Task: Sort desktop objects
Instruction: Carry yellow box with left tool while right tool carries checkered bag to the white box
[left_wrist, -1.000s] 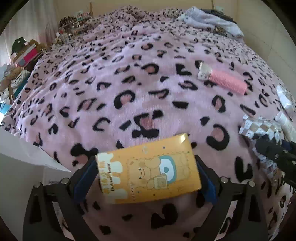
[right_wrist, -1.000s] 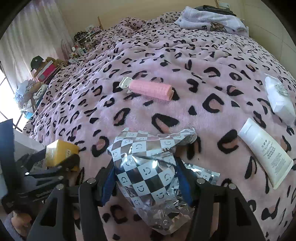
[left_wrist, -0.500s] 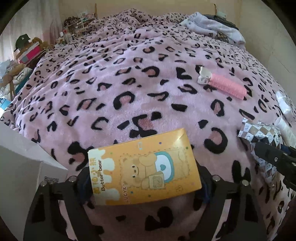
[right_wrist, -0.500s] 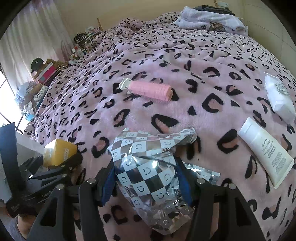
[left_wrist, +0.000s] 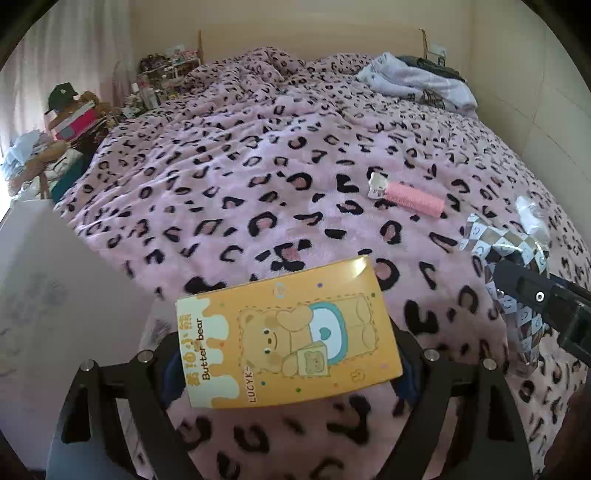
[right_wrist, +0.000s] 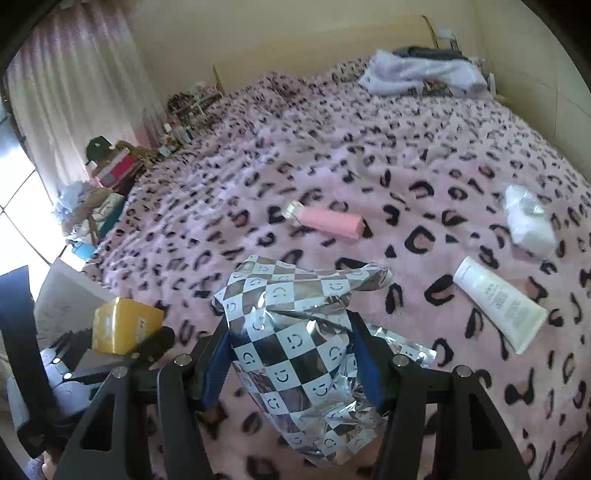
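Note:
A yellow "Butter bear" box (left_wrist: 288, 332) is held flat across my left gripper (left_wrist: 290, 360), whose blue pads press on its two short ends, above the pink leopard blanket (left_wrist: 258, 177). My right gripper (right_wrist: 291, 365) is shut on a crumpled black-and-white checkered foil bag (right_wrist: 291, 343), which hangs clear of the bed. In the right wrist view the yellow box (right_wrist: 123, 325) shows at the lower left. The foil bag (left_wrist: 498, 243) also appears at the right edge of the left wrist view.
On the blanket lie a pink roller with a white cap (right_wrist: 328, 221), a white tube (right_wrist: 498, 302) and a white packet (right_wrist: 528, 221). A white box (left_wrist: 44, 295) stands left of the bed. Folded clothes (right_wrist: 417, 70) sit by the headboard; clutter (left_wrist: 70, 122) lines the left side.
Both grippers have risen from the bed with their objects. The left jaws closed in on the yellow box's ends. More of the bed and the white box now shows.

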